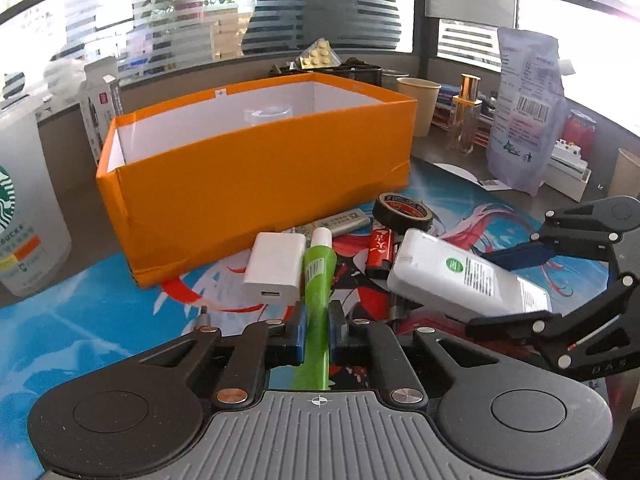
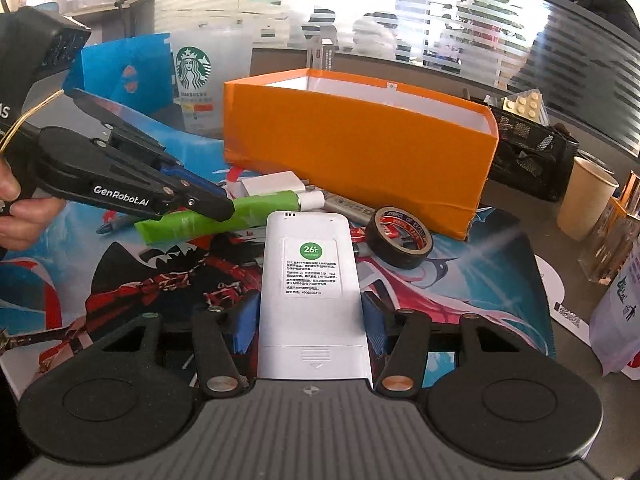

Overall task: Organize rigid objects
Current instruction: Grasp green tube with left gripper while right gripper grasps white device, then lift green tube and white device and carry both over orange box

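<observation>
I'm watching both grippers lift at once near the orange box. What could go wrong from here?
1. The left gripper pinches the soft green tube near its tail; it may sag or slip.
2. The right gripper holds the white remote by one end, so it could tip out.
3. Both loads sit close together and might collide on the way to the orange box.

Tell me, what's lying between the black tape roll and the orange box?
A grey remote lies on the mat between the tape roll and the orange box. Both wrist views show it, the left one more clearly.
</observation>
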